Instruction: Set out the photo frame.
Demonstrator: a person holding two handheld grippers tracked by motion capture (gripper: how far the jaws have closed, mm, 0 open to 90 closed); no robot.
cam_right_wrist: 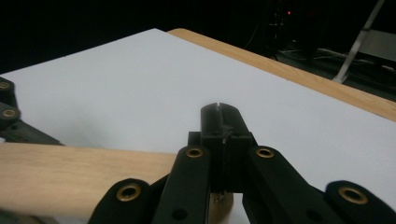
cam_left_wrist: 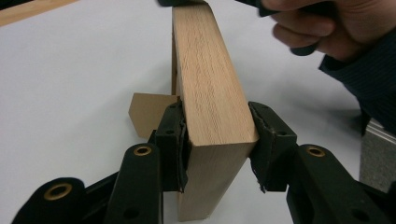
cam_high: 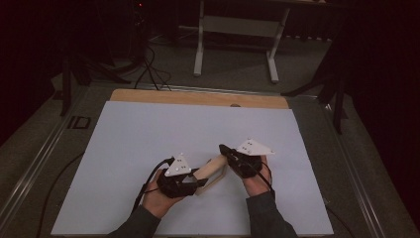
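Worktop (cam_high: 148,96) carries a white sheet (cam_high: 163,134) over most of its top. Wooden block (cam_left_wrist: 210,84) sits near the front edge of the sheet, between both hands, standing on edge. Left tongs (cam_left_wrist: 217,135) clamped on the near end of the block, pads pressing both faces. Right tongs (cam_right_wrist: 224,123) at the block's far end, jaws pressed together, nothing visible between the tips. Small brown cardboard-like piece (cam_left_wrist: 147,114) lies flat just behind the block.

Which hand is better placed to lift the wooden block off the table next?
Left, probably. The left gripper has its fingers clamped on both sides of the wooden block. The right gripper is shut, its fingers pressed together above the block's far end.
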